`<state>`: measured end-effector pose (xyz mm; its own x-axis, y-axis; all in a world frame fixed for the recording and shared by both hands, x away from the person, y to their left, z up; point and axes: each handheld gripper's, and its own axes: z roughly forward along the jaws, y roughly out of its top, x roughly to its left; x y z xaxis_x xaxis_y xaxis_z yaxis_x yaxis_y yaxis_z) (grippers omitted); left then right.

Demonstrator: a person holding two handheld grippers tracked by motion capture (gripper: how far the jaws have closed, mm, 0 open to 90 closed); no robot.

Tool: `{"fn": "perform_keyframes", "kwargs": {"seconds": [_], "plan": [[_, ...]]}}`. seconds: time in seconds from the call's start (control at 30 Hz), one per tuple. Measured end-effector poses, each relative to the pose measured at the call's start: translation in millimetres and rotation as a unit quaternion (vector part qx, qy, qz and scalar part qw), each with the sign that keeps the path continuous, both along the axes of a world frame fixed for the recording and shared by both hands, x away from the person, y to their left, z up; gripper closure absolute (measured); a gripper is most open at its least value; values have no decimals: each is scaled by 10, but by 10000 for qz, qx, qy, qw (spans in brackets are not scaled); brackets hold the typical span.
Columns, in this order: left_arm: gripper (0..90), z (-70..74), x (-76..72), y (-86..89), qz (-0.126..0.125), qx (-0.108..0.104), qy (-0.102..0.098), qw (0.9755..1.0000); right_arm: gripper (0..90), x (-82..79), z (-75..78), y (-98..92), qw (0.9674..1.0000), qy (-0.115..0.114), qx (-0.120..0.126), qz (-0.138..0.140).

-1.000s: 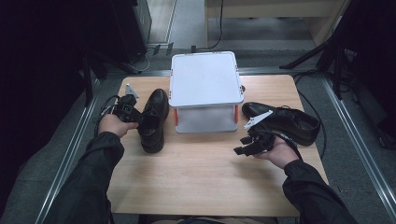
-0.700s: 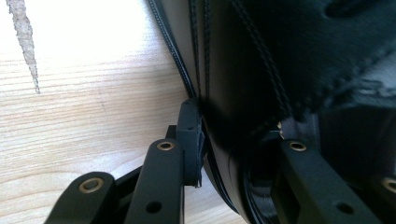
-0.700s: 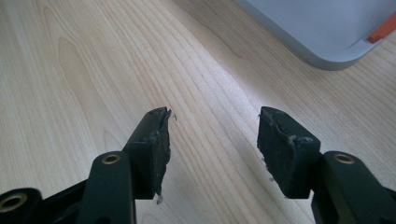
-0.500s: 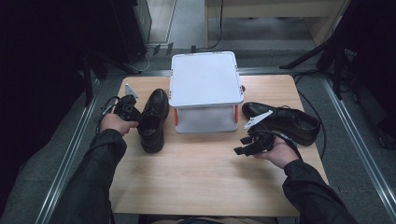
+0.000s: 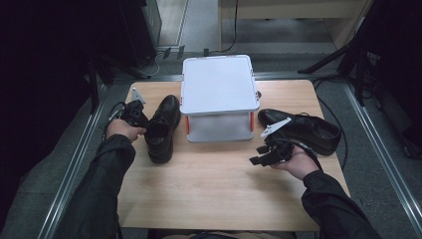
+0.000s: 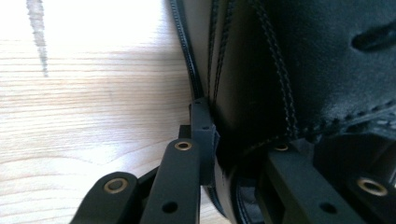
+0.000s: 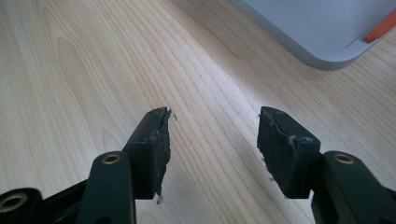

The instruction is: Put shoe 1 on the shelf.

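A black leather shoe [image 5: 161, 127] stands on the wooden table [image 5: 209, 184], left of a lidded box. My left gripper [image 5: 137, 117] is at its left side. In the left gripper view, one jaw lies outside the shoe's wall [image 6: 303, 70] and the other inside the opening. The left gripper [image 6: 238, 140] has just been closing, and its pads now pinch the leather. A second black shoe [image 5: 303, 130] lies at the right. In front of it my right gripper [image 5: 259, 155] hovers open. Between its jaws the right gripper [image 7: 212, 130] holds nothing, with bare wood below.
A grey-white plastic box [image 5: 219, 97] with orange latches stands at the middle back between the shoes; its corner [image 7: 322, 28] is just beyond the right jaws. Metal rails run along both table sides. Cables lie on the floor behind.
In the high view the left hand stays pressed to the left shoe's side with barely any shift. The right hand and both shoes have not moved.
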<state>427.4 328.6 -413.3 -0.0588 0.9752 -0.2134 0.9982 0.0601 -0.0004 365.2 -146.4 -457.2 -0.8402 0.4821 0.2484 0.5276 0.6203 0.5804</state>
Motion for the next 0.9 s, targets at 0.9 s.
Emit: {"fn": "perform_keyframes", "kwargs": {"seconds": [0.9], "plan": [[851, 889, 118, 402, 622, -185, -468, 9968, 450, 13, -7, 6, 10000, 7, -14, 5]]}}
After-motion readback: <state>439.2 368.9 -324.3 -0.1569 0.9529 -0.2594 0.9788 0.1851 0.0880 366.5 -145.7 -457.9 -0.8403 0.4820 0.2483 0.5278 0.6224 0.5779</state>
